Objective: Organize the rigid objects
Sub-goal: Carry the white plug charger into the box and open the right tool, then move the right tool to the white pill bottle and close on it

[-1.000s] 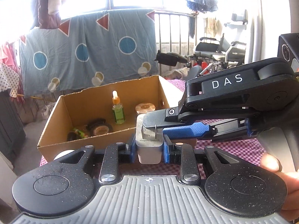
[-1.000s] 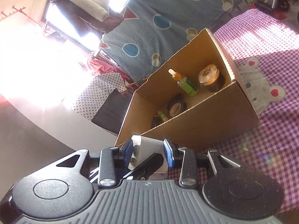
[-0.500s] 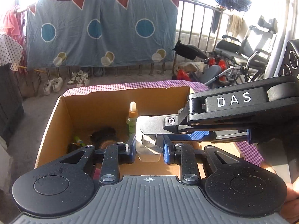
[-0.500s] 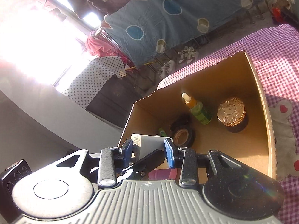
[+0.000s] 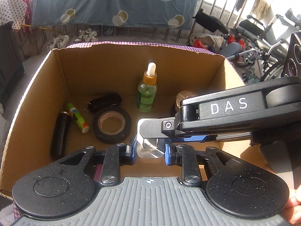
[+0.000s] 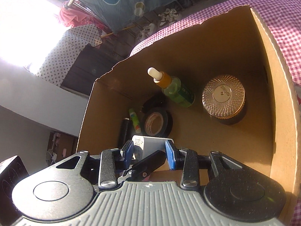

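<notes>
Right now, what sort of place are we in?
Likely a home balcony or sunroom: a patterned sheet hangs over a metal railing, shoes sit on the floor, and a cardboard box sits on a checked tablecloth.

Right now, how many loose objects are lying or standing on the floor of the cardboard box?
6: black cylinder and green tube at left, black pouch, black tape roll, green dropper bottle, gold-lidded jar at right. Grippers may hide more.
</notes>
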